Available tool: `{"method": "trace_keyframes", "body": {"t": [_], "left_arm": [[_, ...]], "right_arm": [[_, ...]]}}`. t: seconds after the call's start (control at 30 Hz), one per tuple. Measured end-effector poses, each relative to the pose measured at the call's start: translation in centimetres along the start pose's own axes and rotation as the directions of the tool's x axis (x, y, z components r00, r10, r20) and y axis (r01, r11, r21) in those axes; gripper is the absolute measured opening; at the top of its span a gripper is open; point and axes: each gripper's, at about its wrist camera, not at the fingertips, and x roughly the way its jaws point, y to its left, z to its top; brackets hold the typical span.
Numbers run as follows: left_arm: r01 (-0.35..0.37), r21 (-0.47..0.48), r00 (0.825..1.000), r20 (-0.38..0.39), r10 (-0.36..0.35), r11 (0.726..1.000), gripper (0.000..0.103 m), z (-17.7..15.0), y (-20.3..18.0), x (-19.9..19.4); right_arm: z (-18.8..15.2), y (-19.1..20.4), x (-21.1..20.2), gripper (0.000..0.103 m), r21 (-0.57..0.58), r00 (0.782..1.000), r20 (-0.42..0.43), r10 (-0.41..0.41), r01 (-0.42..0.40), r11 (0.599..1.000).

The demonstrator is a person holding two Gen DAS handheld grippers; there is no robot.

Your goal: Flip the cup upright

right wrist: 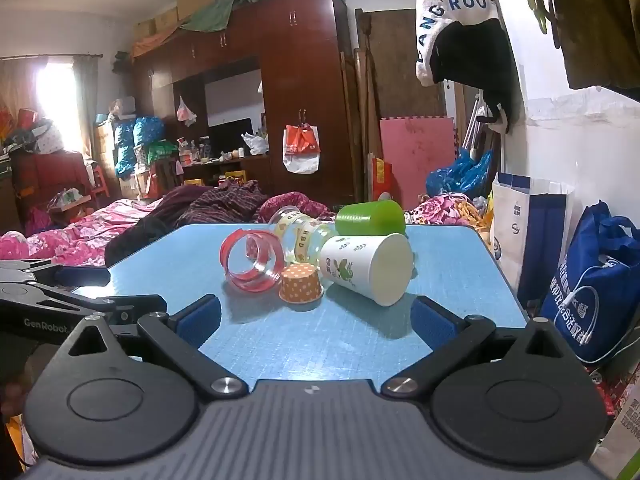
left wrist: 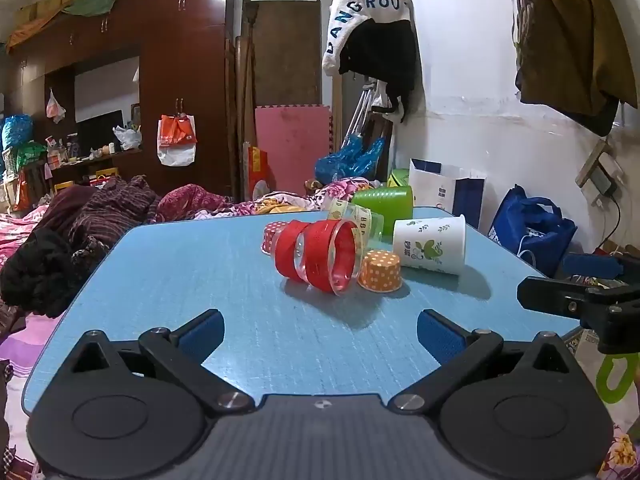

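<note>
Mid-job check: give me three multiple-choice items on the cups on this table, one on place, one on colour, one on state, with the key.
1. Where is the orange dotted cup?
A. between the red-banded clear cup and the white leaf-print cup
B. behind the green cup
C. off the blue table

2. What colour are the bands on the clear cup nearest the left gripper?
A. green
B. red
C. blue

3. How is the white leaf-print cup lying?
A. upright
B. held by the right gripper
C. on its side

Key: 1 A, it stands between them in both views. 2 B, red bands wrap the clear wall. 3 C, its body lies along the tabletop, with both grippers open and holding nothing.
</note>
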Motion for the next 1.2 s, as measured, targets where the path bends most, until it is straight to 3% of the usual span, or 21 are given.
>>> {"method": "trace_keyframes", "body": {"t": [1.2], "left_arm": [[0.013, -0.001, 1.0, 0.003, -0.013, 1.0, 0.103, -0.08, -0.22, -0.03]], "right_arm": [[0.06, -0.25, -0.16, 0.102, 0.006, 1.0, -0.008, 0.004, -0.004, 1.0]]}}
